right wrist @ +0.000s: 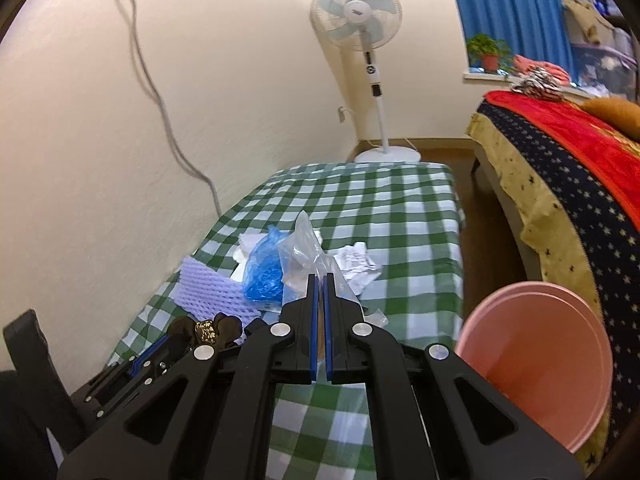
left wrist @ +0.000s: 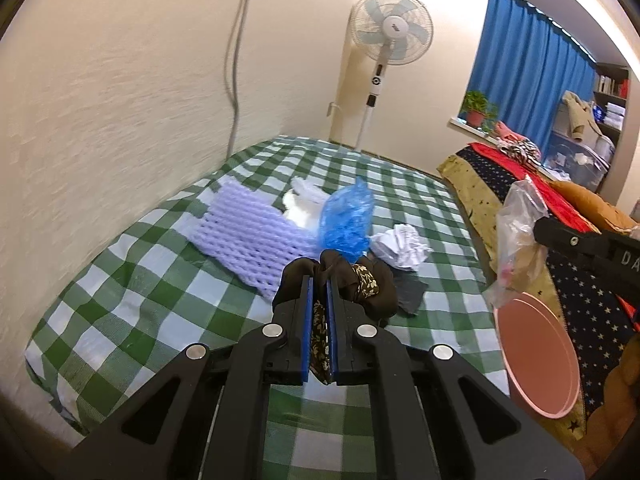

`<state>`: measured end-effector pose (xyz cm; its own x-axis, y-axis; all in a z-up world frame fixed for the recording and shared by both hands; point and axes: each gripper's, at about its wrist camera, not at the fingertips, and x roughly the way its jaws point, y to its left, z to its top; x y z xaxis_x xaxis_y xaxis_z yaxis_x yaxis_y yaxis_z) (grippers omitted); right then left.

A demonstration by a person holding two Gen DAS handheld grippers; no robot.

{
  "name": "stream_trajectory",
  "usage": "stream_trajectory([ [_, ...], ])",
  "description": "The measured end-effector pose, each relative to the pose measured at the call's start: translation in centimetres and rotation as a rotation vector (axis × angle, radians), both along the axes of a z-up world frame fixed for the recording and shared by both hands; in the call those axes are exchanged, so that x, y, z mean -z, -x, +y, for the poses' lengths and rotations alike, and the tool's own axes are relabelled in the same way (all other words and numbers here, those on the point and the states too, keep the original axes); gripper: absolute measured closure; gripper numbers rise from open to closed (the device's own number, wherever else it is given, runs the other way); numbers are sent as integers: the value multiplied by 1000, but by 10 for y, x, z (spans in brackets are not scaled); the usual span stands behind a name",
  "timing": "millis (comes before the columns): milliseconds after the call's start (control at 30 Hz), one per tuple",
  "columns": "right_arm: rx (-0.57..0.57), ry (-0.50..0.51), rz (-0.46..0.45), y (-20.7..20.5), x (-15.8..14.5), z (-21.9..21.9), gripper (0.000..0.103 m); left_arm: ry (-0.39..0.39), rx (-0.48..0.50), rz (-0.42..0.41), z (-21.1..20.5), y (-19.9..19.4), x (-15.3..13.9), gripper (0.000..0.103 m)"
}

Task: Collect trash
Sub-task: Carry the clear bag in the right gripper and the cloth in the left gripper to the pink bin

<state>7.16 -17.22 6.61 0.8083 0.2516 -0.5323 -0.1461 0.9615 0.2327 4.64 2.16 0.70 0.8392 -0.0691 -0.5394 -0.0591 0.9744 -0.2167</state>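
Your checked bed (right wrist: 400,216) runs along the wall on its left, with a floor gap on its right before the second bed with the starred blanket (right wrist: 560,184); the far half of the checked cover is bare; the pink bin (right wrist: 536,364) stands at the near right edge, mouth toward you, in that gap; the standing fan (right wrist: 360,12) is past the foot, well clear; purple foam netting (left wrist: 256,240) lies left of centre, blue plastic bag (left wrist: 346,216) just beside it with white scraps behind, crumpled white paper (left wrist: 400,246) to the right of the blue one; your left gripper (left wrist: 319,280) is clamped on a dark floral-print cloth (left wrist: 360,284), which bunches past the tips; your right gripper (right wrist: 319,280) is pinched tight on a clear plastic bag (right wrist: 304,252), held off the cover, near the bin rim in the left view.
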Motion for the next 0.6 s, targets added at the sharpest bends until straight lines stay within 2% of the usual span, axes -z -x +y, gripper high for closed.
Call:
stream_trajectory([
  [300,40,32,-16,30,-23,-27,100,-11,60,-16,-18,9,-8,97],
  [600,74,64,-19,50,-26,-52,100,-15,104,-24,-34,11,-10,97],
])
